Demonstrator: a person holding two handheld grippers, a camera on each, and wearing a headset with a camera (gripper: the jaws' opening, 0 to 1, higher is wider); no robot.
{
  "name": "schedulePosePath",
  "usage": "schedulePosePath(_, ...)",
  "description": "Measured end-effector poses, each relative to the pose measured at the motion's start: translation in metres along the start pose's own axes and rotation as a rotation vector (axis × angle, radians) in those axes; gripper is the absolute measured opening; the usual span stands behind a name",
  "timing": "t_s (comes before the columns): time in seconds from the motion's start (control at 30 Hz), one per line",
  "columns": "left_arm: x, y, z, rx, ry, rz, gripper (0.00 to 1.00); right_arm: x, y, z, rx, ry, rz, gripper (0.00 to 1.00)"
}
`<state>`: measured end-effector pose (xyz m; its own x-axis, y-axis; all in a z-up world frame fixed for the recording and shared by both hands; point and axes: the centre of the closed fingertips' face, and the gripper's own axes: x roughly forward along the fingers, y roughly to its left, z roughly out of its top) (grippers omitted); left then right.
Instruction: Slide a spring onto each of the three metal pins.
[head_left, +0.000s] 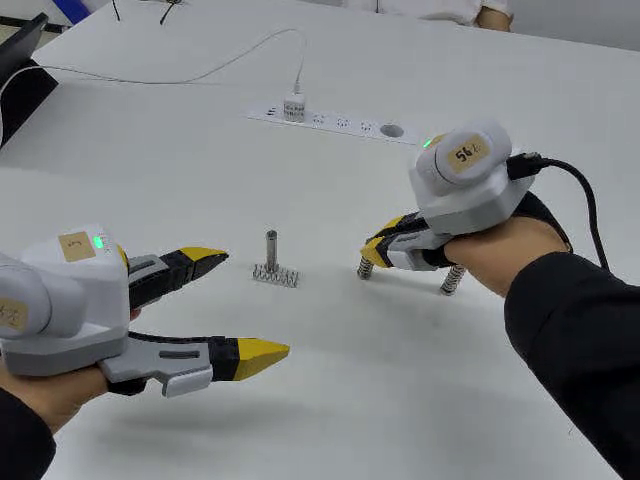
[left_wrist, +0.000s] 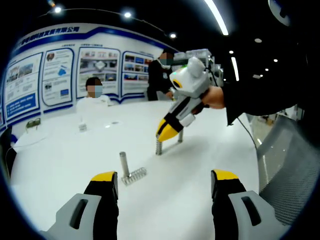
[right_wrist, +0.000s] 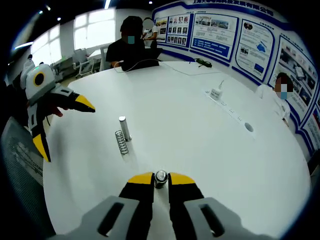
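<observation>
1. The white table (head_left: 420, 380) carries everything. The head view cuts off its near and right edges.
2. The left gripper (head_left: 235, 305) sits at the lower left of the head view, and the frame edge cuts off its rear. Its jaws stand wide apart with nothing between them, and its own view shows the same wide gap.
3. The right gripper (head_left: 372, 256) reaches in from the right. In the head view its casing and the hand hide most of its jaws. In its own view the yellow tips stand narrow, pressed on either side of the round top of the gripped pin (right_wrist: 160, 176).
4. A power strip (head_left: 330, 122) lies on the far side of the table with a white plug in it. The plug's cable runs off to the left.
5. The bare pin (head_left: 271, 249) stands upright near the middle of the table, between the two grippers and apart from both.
6. The loose spring (head_left: 275, 274) lies flat on the table, touching the foot of the bare pin.
7. A fitted spring (head_left: 365, 268) coils around the gripped pin just below the right gripper's tips.
8. Another spring, the tilted spring (head_left: 453, 279), stands under the right hand. Its top is hidden, so we cannot tell whether a pin runs through it.
</observation>
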<state>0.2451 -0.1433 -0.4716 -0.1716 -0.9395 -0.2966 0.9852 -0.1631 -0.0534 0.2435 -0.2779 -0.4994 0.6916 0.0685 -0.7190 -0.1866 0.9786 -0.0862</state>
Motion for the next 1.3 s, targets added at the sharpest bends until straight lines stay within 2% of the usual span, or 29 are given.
schedulePosePath(0.4,0.0,-0.001,0.0,0.001,0.001,0.001,0.77,-0.002,0.001,-0.004,-0.002,-0.001,-0.003,0.14)
schedulePosePath(0.77,0.0,-0.001,-0.003,0.001,0.006,0.001,0.77,-0.02,0.003,0.018,-0.024,-0.07,-0.025,0.19)
schedulePosePath(1.0,0.001,-0.002,-0.002,0.004,0.006,-0.001,0.77,-0.016,0.023,0.035,-0.067,-0.107,0.016,0.19)
schedulePosePath(1.13,0.0,-0.001,-0.002,0.004,0.009,-0.001,0.77,-0.005,0.037,0.036,-0.093,-0.102,0.066,0.18)
schedulePosePath(1.3,-0.001,0.0,-0.003,0.003,0.013,0.003,0.76,0.012,0.057,0.029,-0.168,-0.076,0.126,0.18)
